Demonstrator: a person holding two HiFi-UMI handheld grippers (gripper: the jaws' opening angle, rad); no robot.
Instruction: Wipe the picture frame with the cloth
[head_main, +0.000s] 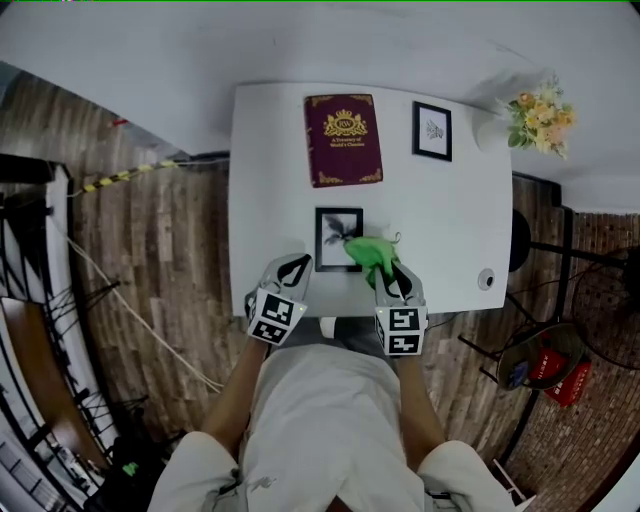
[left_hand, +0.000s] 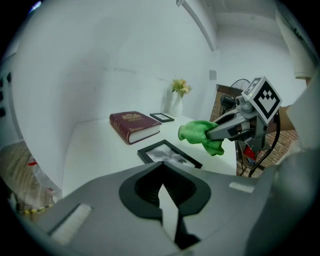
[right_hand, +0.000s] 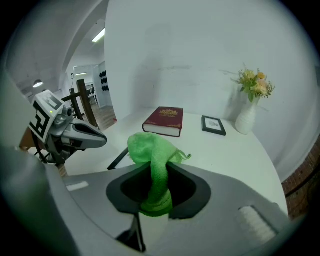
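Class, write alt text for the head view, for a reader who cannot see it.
The right gripper holds a green cloth over the right edge of a black picture frame on a white table, with the empty left gripper at the frame's left. A maroon book, a smaller frame and flowers sit farther back.

The picture frame (head_main: 333, 232) lies flat on the table (head_main: 270, 180), near its front edge and about midway across. The cloth (head_main: 370, 252) is over the frame's right side, its tail between the jaws of the right gripper (head_main: 392, 272), which is just in front. The left gripper (head_main: 297, 262) sits just beside the frame's front left corner. Behind the frame, a book (head_main: 344, 139) lies at the back edge. 1 smaller frame (head_main: 432, 130) sits to the book's right, and a vase (head_main: 492, 132) stands in the back right corner.
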